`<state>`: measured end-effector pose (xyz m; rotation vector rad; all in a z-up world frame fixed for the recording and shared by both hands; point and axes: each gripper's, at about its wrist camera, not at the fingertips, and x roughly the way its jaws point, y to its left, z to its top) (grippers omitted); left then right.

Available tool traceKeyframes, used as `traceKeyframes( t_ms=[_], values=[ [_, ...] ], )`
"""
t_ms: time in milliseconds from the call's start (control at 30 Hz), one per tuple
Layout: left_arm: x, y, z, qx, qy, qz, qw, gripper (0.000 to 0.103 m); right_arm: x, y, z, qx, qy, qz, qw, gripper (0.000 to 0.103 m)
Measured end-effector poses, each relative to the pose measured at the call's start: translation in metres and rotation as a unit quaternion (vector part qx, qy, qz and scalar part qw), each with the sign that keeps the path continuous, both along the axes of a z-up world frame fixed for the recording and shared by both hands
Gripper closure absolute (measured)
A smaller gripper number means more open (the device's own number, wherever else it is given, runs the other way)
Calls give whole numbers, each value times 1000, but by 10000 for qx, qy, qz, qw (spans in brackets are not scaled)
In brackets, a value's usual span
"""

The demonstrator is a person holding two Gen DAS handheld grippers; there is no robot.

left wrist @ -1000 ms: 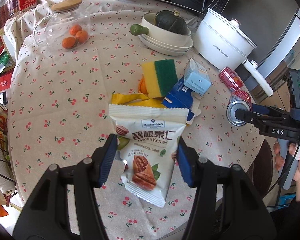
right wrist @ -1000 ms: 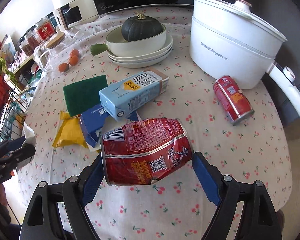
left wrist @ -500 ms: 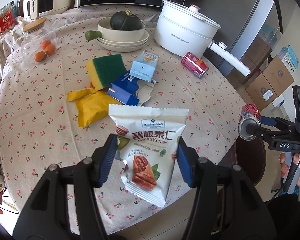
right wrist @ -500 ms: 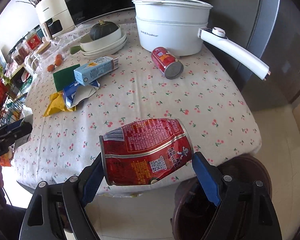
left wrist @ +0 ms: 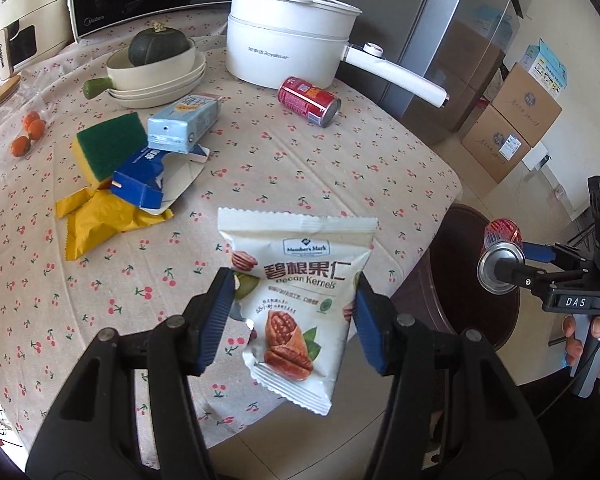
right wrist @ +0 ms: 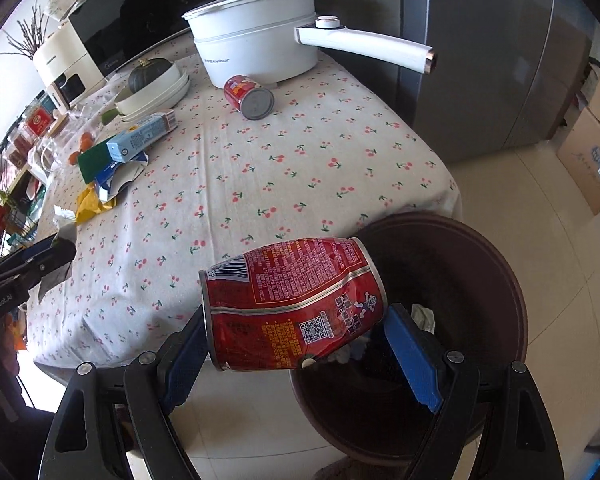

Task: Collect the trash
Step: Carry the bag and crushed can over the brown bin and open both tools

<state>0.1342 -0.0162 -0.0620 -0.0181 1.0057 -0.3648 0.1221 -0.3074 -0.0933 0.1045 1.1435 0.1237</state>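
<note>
My left gripper [left wrist: 296, 316] is shut on a white pecan kernel packet [left wrist: 296, 292] and holds it above the table's near edge. My right gripper [right wrist: 296, 340] is shut on a red can [right wrist: 292, 304], held sideways over the rim of a dark brown trash bin [right wrist: 500, 280] beside the table. The bin holds some crumpled trash. The right gripper with its can [left wrist: 500, 256] also shows at the right of the left wrist view, above the bin [left wrist: 460, 280]. A second red can [left wrist: 309, 101] lies on the table near the white pot.
On the cherry-print tablecloth [left wrist: 300, 168] lie a blue carton [left wrist: 184, 122], a torn blue box [left wrist: 144, 184], a yellow wrapper [left wrist: 96, 220] and a green-yellow sponge [left wrist: 108, 148]. A white pot [left wrist: 288, 50] with a long handle, stacked bowls with a squash [left wrist: 156, 68] stand behind. Cardboard boxes [left wrist: 516, 120] sit on the floor.
Both grippers have pulled back and swung right from over the table. The right gripper has carried its can off the table's edge to over the bin. The left gripper still holds the packet.
</note>
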Motion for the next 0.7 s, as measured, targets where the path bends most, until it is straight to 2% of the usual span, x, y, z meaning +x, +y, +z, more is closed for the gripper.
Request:
traceKeyframes(
  t_ms=[267,533,700],
  values=[
    [-10,-72,-13,157,22,-713,9973,44,-29,-60,-16,-127,172,-515,9984,16],
    [-25,-157,-31,224,8,-1595,9870,44,-57,-107,-27,-157,287,-874,9956,16],
    [-29,-195,-41,207,-38,-1931,9810,44,-72,-131,-38,-230,413,-1065,9932,16]
  ],
)
